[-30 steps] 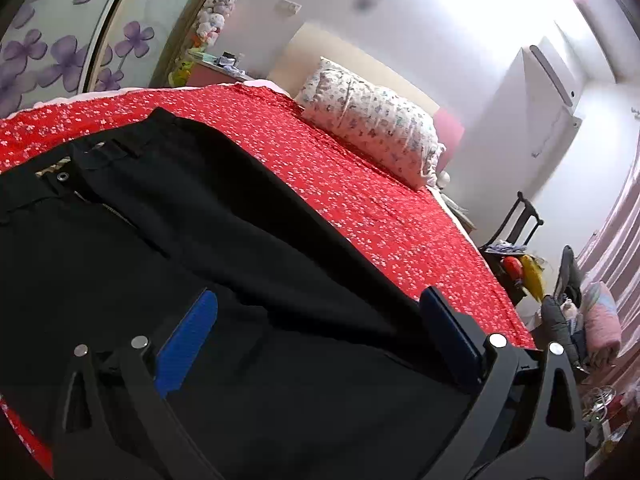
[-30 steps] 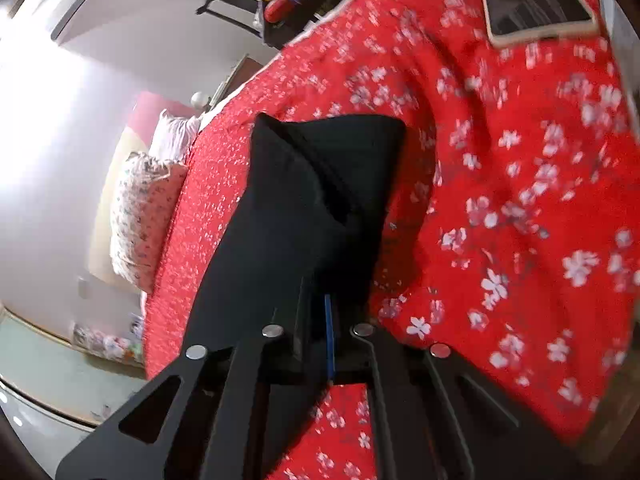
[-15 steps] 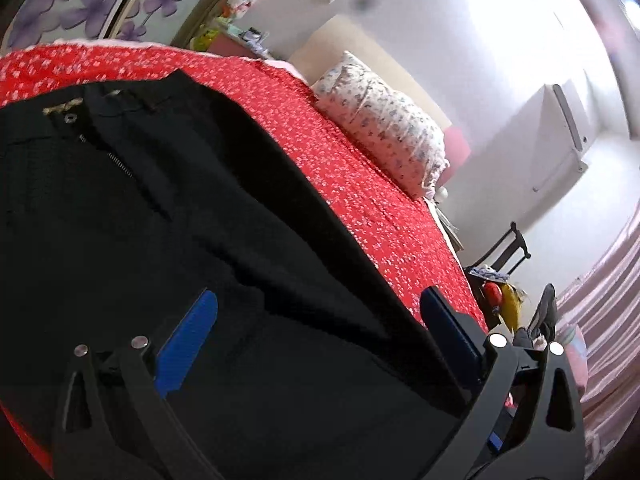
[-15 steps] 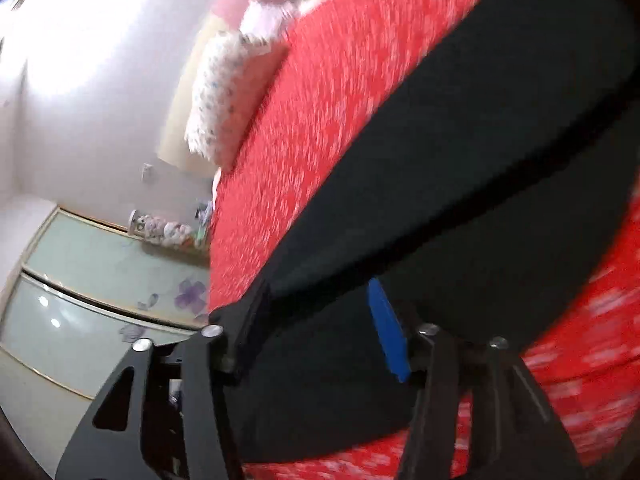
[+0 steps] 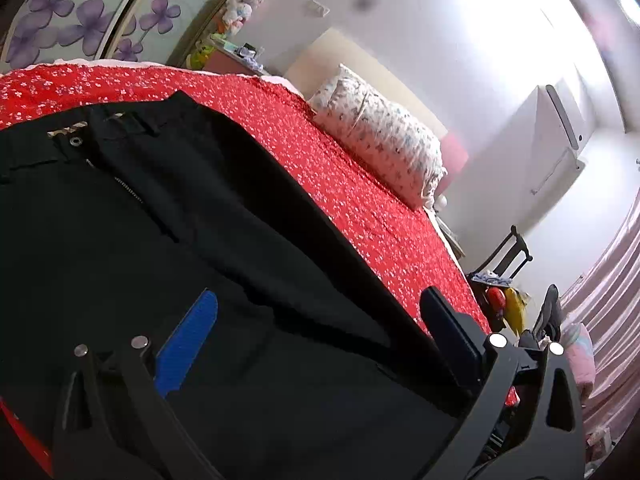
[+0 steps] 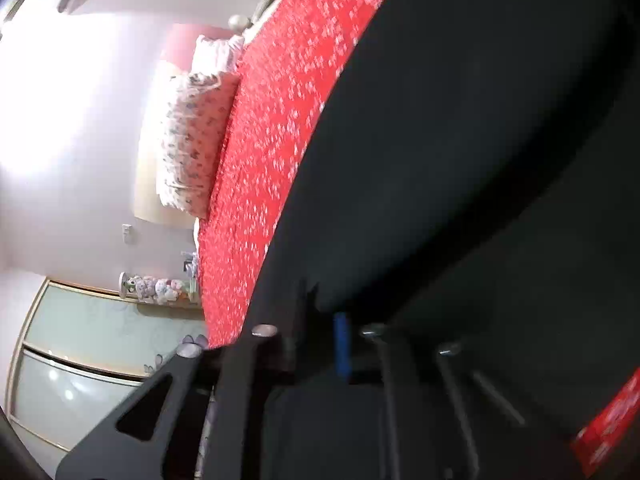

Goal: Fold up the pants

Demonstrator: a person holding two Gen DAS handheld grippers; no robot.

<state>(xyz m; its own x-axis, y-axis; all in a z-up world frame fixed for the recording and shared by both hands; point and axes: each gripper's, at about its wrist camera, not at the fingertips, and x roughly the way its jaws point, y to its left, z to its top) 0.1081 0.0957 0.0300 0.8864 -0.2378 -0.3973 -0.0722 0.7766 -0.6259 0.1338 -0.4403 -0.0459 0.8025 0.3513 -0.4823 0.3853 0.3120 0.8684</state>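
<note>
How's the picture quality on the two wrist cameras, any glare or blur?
Left wrist view: sharp on the black pants and pillow, wall at upper right blown out by glare, edges bent by fisheye. Right wrist view: softly blurred, bedspread flowers smeared, wall at left overexposed.

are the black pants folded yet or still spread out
Partly folded: in the left wrist view the black fabric pants lie on the red floral bedspread with one leg doubled over the other, waistband and zipper still exposed.
</note>
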